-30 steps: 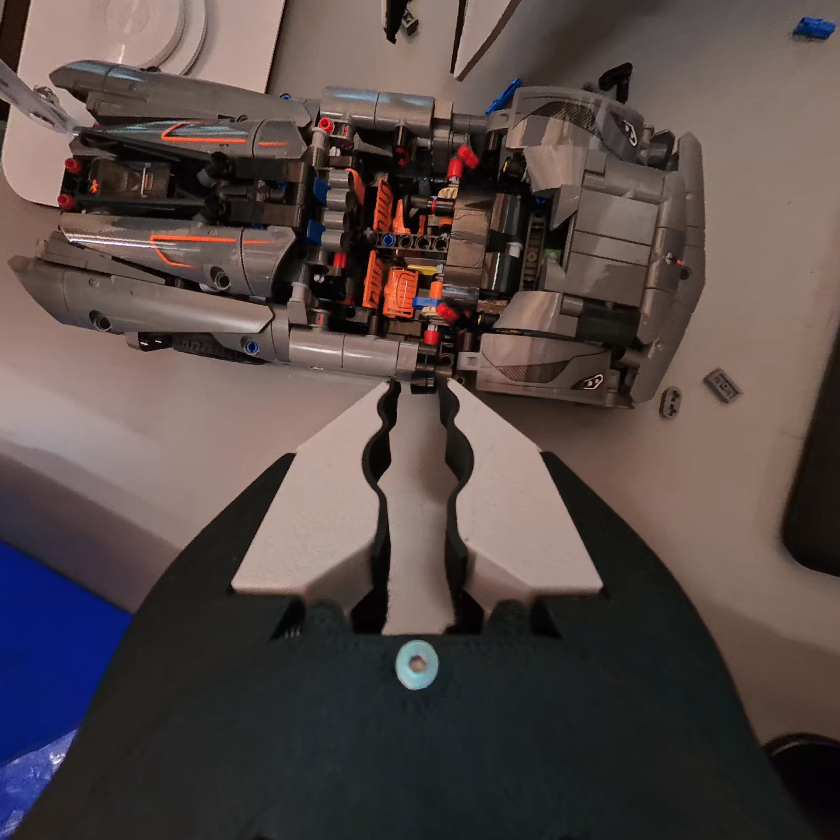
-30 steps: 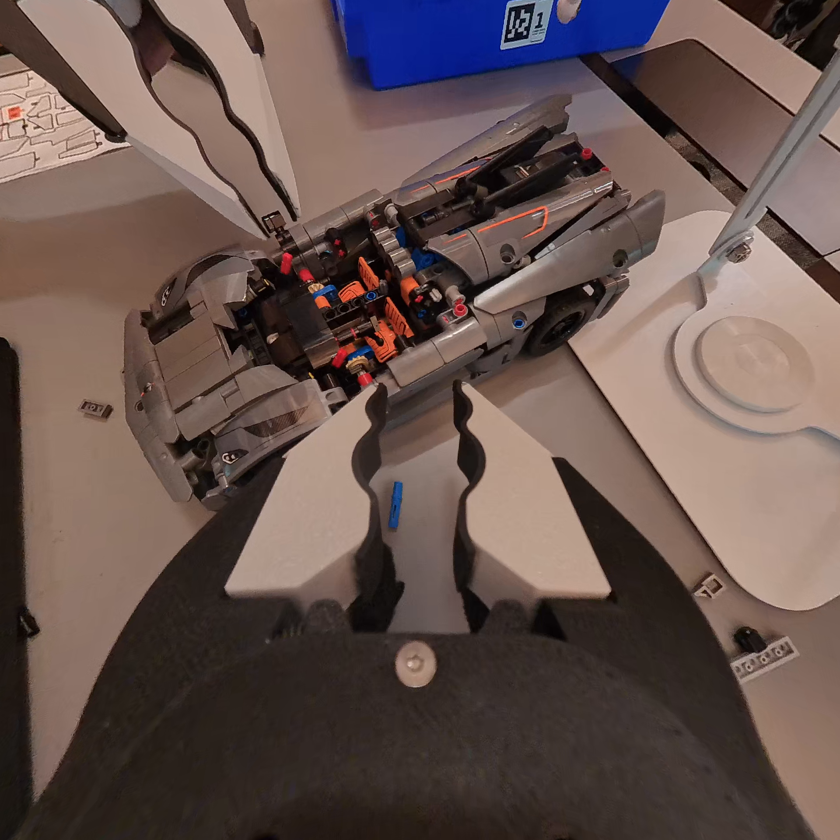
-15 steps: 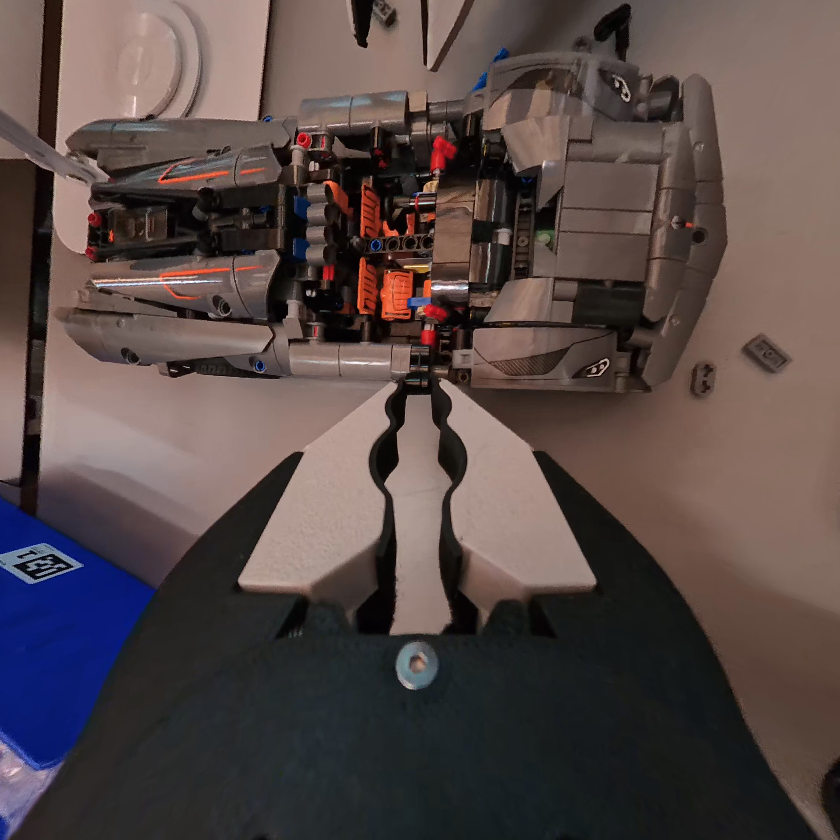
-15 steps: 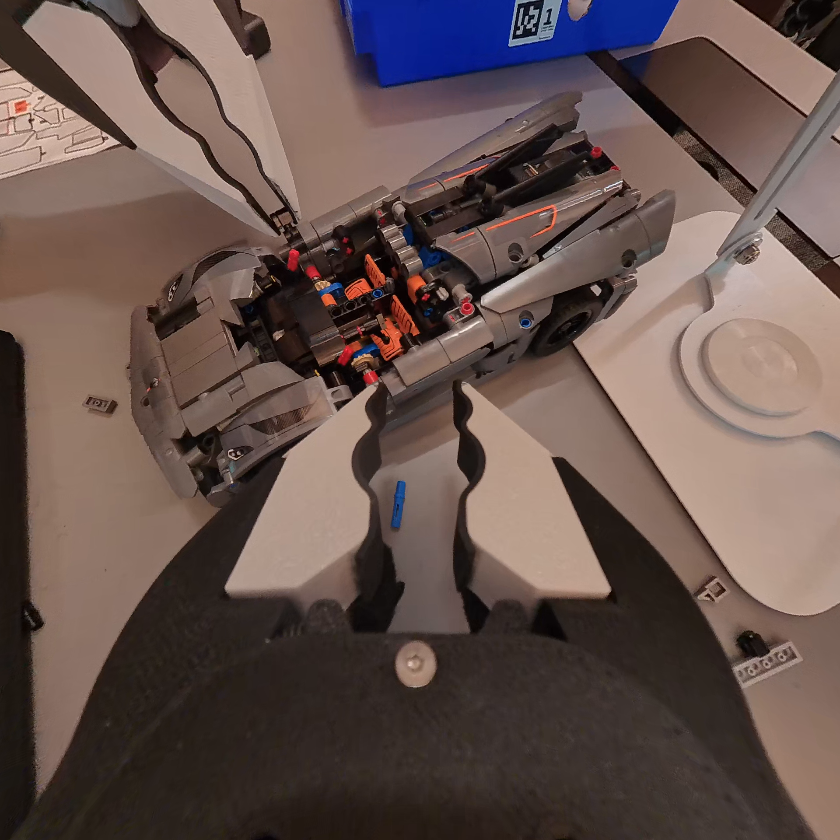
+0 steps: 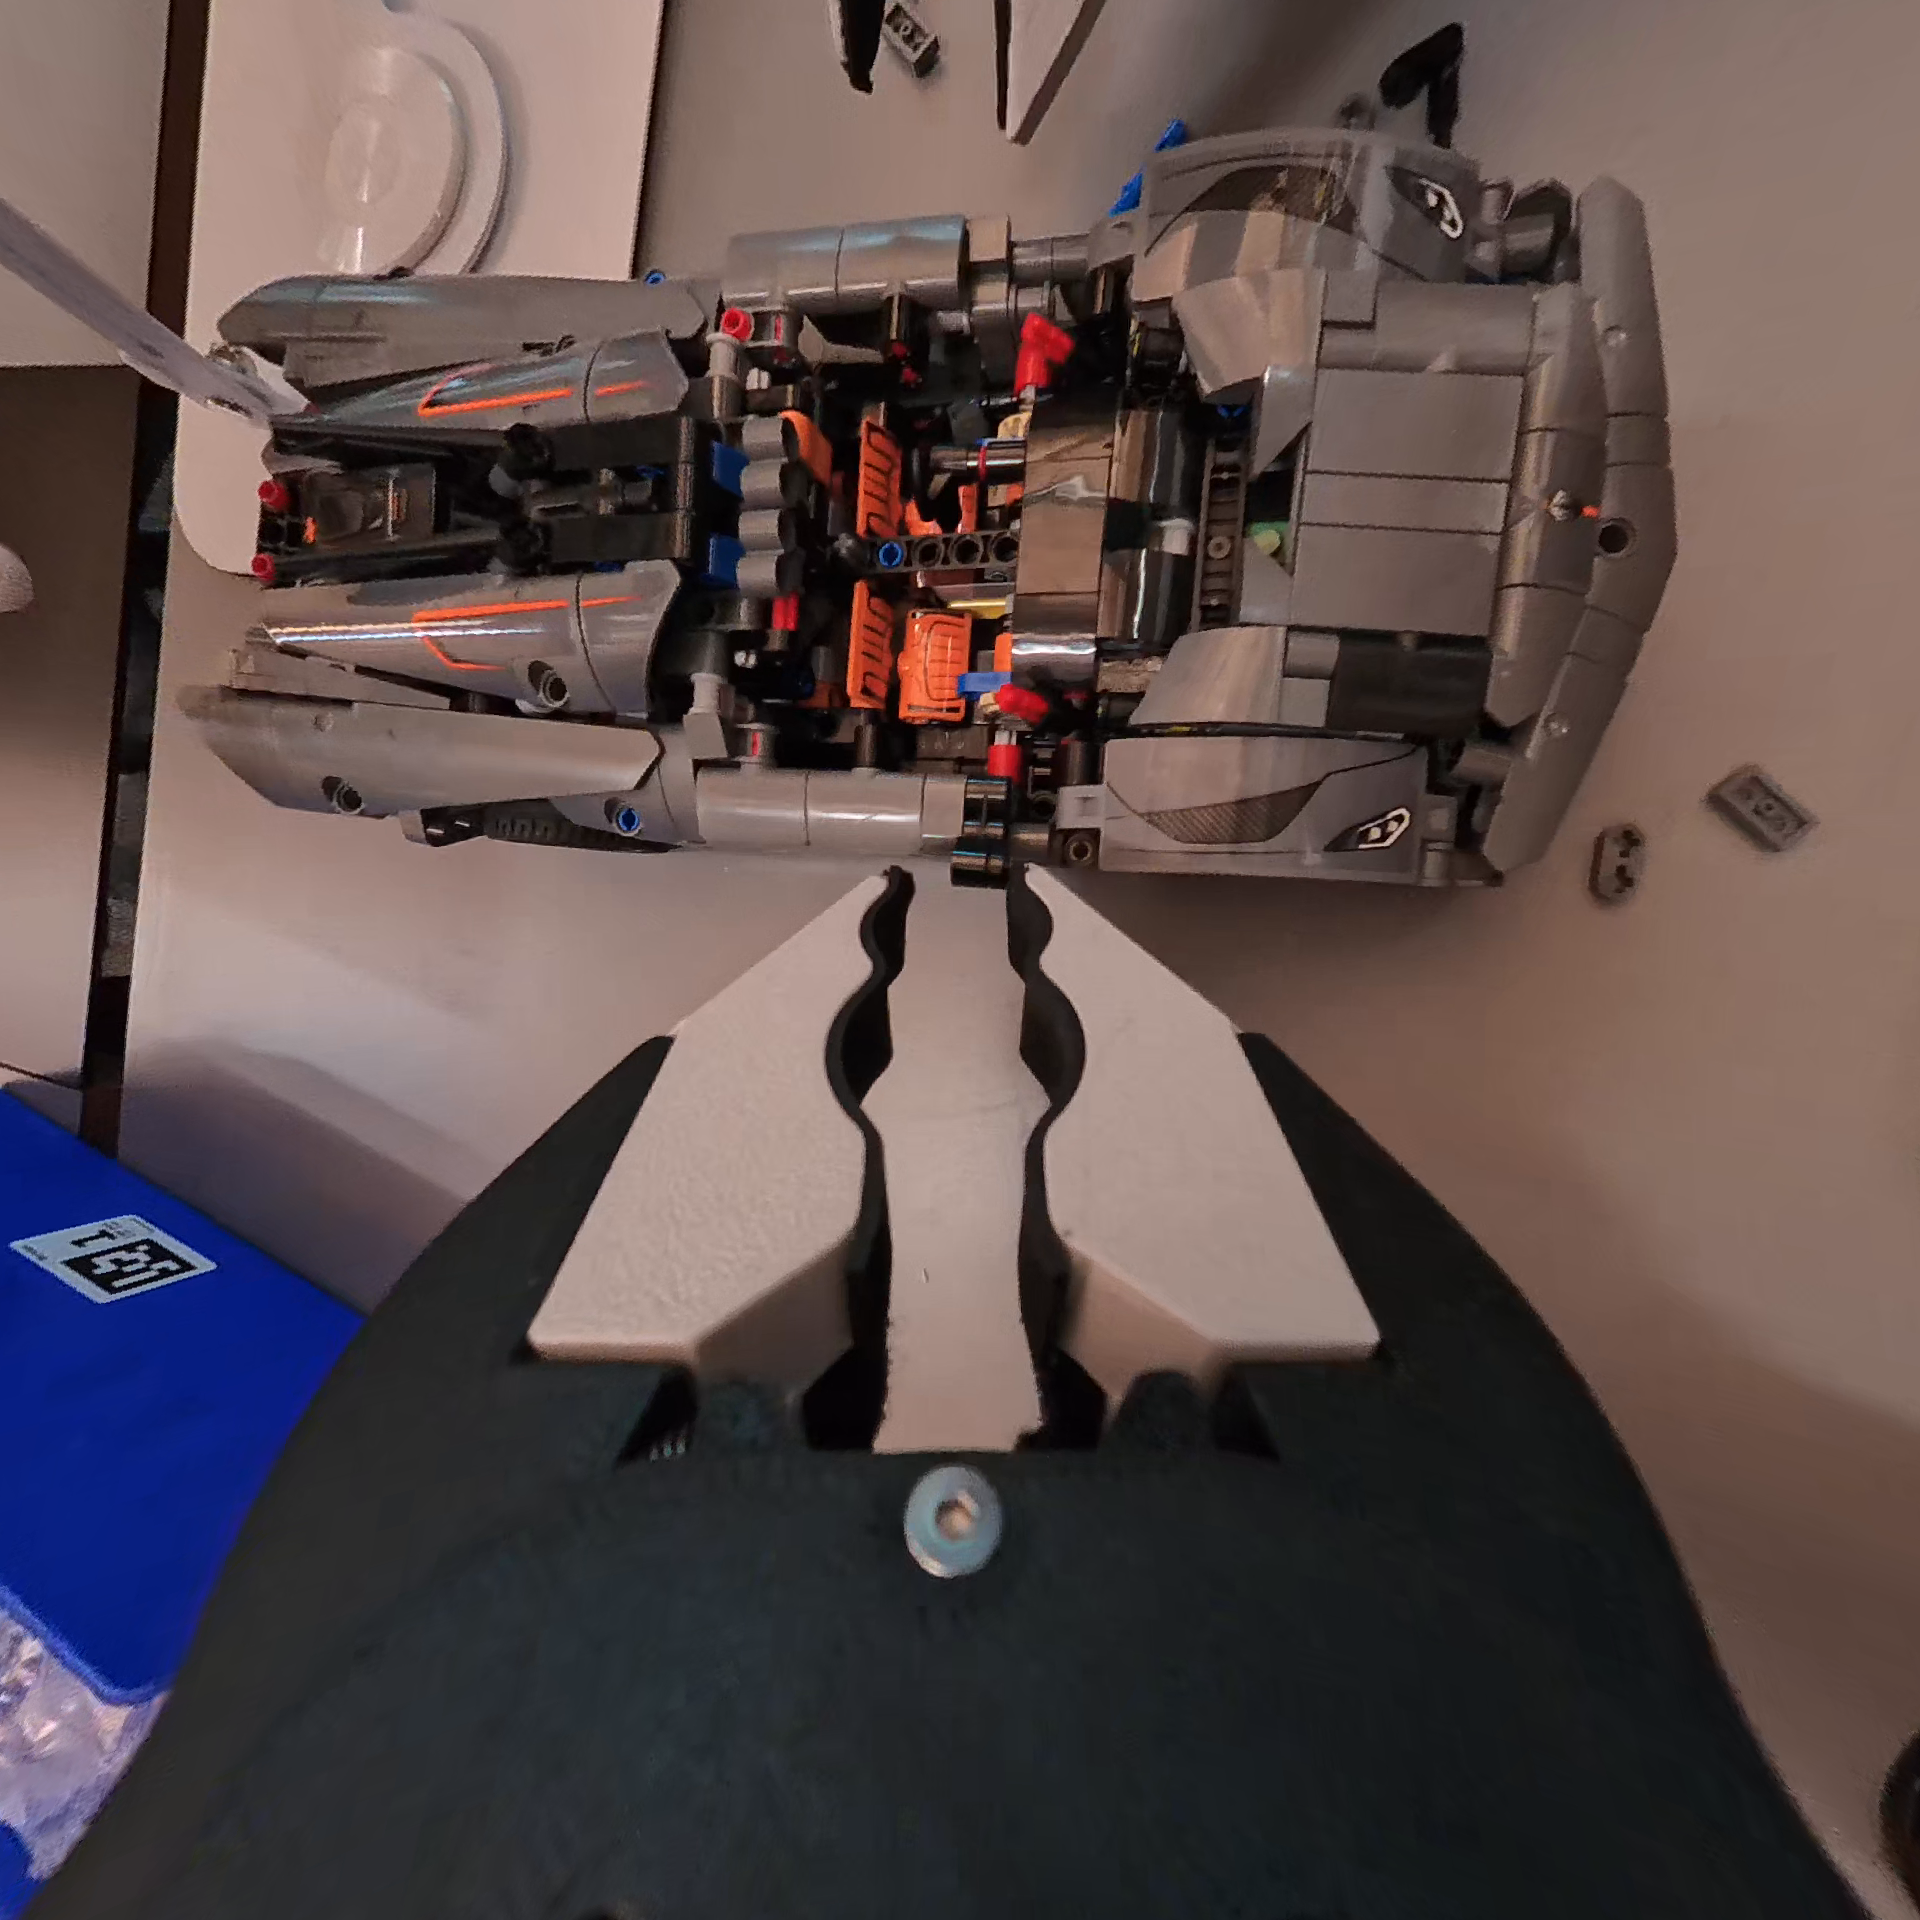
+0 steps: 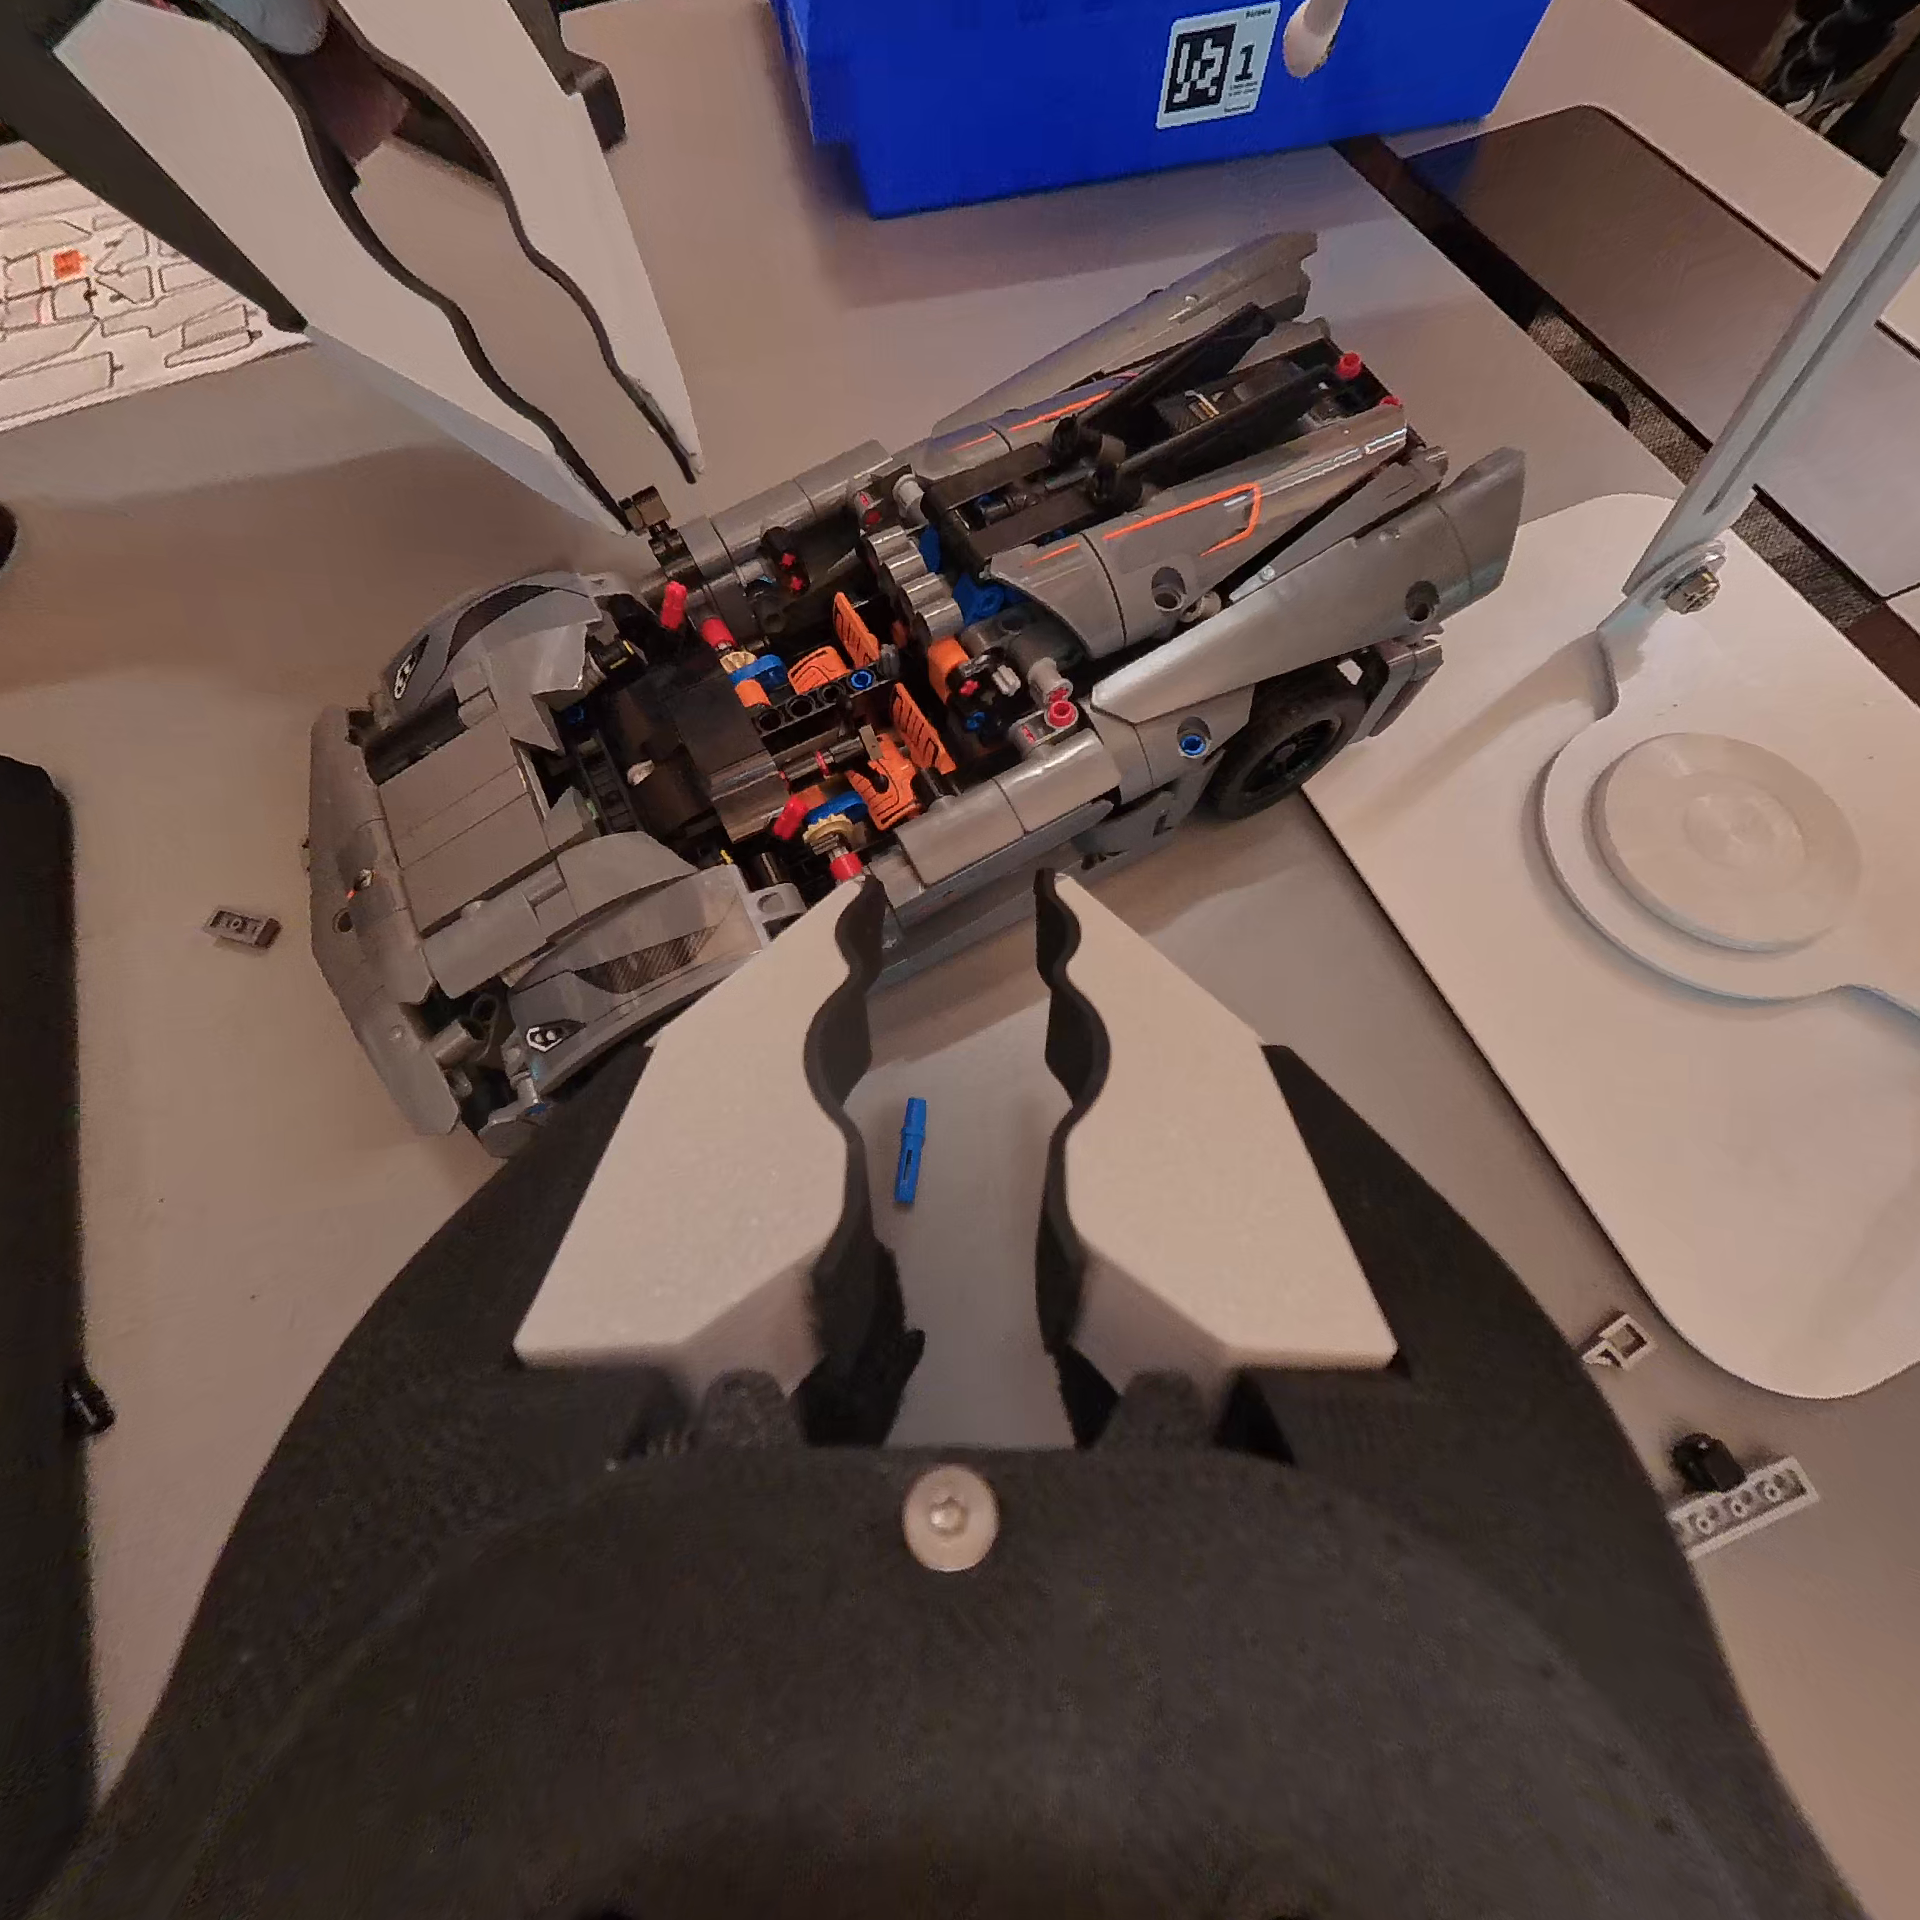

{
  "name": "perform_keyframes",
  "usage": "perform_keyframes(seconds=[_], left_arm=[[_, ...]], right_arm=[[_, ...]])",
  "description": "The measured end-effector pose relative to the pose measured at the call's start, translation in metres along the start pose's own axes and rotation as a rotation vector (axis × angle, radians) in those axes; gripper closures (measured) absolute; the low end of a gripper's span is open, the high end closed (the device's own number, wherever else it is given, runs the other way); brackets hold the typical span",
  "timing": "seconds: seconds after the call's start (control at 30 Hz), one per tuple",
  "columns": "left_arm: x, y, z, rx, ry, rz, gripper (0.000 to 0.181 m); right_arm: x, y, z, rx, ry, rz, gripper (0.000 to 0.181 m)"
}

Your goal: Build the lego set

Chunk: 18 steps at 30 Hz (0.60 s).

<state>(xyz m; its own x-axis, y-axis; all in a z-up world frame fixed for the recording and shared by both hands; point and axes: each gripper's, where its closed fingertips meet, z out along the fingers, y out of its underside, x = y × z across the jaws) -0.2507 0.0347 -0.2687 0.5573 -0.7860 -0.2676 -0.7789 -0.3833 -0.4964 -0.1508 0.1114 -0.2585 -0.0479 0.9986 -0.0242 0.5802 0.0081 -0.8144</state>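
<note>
Left wrist view: lego car (image 5: 935, 540) lies on the pale counter (image 5: 1351, 1091), nose to the right. Grey bodywork is mostly on: smooth curved panels, orange pinstripes on the rear fins. The middle is still open, so black beams, orange ribbed seats and red and blue pins all show. By my reading it is well past halfway, with roof and cockpit cover left. Left tool (image 5: 956, 883) has its jaws narrowly apart, tips at a black connector (image 5: 982, 821) on the near sill; grip not clear, looks just touching. Two loose grey bits (image 5: 1761, 810) lie off the nose. Blue bin (image 5: 125, 1403) at lower left, glossy plastic.

Right wrist view: same car (image 6: 831, 748) diagonal on the counter, one black rubber tyre showing at the rear. Right tool (image 6: 951, 894) has its jaws apart and empty, tips just beside the near side sill. A loose blue pin (image 6: 909, 1151) lies on the counter between the fingers, not yet fitted. White stand base (image 6: 1558, 1091), matte, to the right. More loose parts (image 6: 1735, 1496) at lower right.
</note>
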Motion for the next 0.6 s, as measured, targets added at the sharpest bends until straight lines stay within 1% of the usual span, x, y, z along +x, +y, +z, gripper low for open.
perform_keyframes(seconds=[0.1,0.2,0.47,0.6], left_arm=[[0.0041,0.0,0.0014,0.005,0.023,0.001,0.173],[0.0037,-0.0013,0.0017,0.007,0.023,-0.001,0.173],[0.004,-0.001,0.0015,0.021,0.052,-0.051,0.173],[0.0018,0.001,-0.0033,0.015,0.062,-0.082,0.165]], right_arm=[[-0.0006,-0.0005,-0.0006,0.002,0.0,-0.001,0.154],[-0.0009,-0.0011,-0.0014,0.003,0.001,-0.004,0.154],[-0.0009,-0.0029,-0.0043,0.009,0.004,-0.009,0.154],[0.0006,-0.0042,-0.0069,0.017,0.009,-0.008,0.154]])
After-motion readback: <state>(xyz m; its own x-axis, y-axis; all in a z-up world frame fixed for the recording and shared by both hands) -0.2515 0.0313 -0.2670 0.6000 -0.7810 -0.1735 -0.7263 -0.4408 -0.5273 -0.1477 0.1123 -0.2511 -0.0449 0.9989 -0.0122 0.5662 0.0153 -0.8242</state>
